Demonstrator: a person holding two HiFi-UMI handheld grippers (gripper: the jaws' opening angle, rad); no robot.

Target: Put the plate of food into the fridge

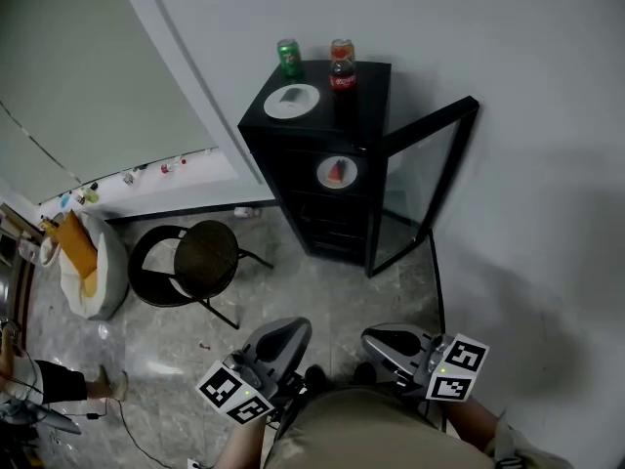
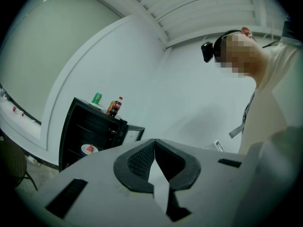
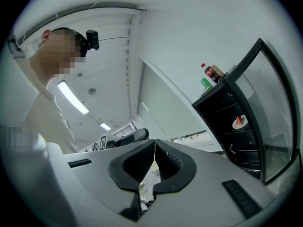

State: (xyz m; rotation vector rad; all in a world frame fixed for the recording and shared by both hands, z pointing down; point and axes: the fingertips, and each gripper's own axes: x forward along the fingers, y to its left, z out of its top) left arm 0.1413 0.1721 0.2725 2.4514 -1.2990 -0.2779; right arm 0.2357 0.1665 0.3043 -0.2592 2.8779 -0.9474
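A small black fridge (image 1: 322,135) stands against the wall with its glass door (image 1: 422,186) swung open to the right. Inside, on an upper shelf, sits a white plate with a red wedge of food (image 1: 336,172); the same plate (image 2: 89,149) shows in the left gripper view and the plate (image 3: 239,121) in the right gripper view. My left gripper (image 1: 281,338) and right gripper (image 1: 389,341) are close to my body, well short of the fridge. Both are shut and hold nothing. The left gripper (image 2: 154,142) and right gripper (image 3: 155,142) show their jaws touching.
On top of the fridge lie a second white plate (image 1: 291,101), a green can (image 1: 289,57), an orange can (image 1: 342,51) and a cola bottle (image 1: 342,78). A black round chair (image 1: 190,259) stands left of the fridge. A white bag (image 1: 90,262) sits by the wall.
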